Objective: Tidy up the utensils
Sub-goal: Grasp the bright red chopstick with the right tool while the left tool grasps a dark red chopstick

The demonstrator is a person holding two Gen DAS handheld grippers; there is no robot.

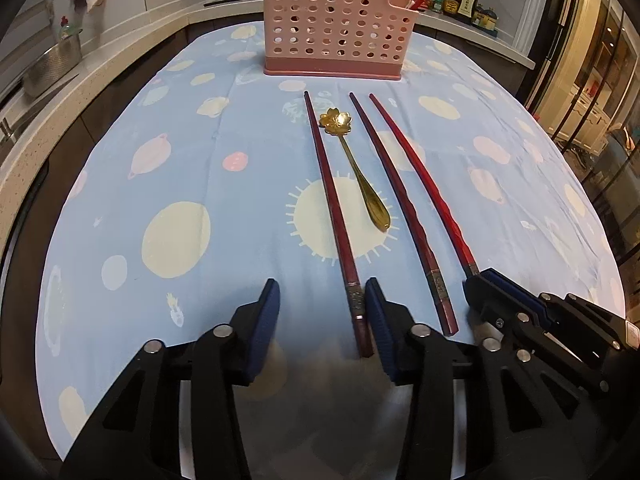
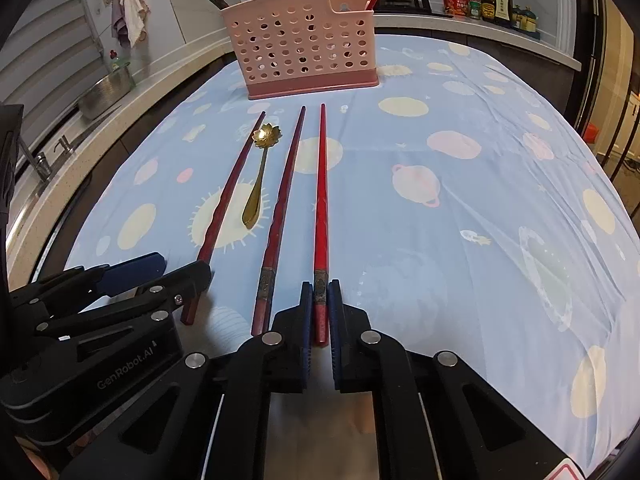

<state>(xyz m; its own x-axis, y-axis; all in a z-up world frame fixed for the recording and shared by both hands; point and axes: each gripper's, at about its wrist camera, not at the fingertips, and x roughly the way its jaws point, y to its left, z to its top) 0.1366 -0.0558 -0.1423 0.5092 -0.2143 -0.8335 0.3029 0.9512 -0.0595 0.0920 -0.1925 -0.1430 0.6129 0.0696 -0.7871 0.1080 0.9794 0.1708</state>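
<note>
Your right gripper [image 2: 320, 300] had its jaws clamped on the butt of the bright red chopstick [image 2: 321, 200]. Your left gripper [image 1: 322, 312] stood with jaws apart around the dark chopstick [image 1: 330, 200]. Three chopsticks and one gold spoon [image 1: 362, 172] lay on the bench [image 1: 160, 160], before one pink holder [image 1: 336, 20]. They looked light, stiff and slippery; gripping the thick ends seemed best.
</note>
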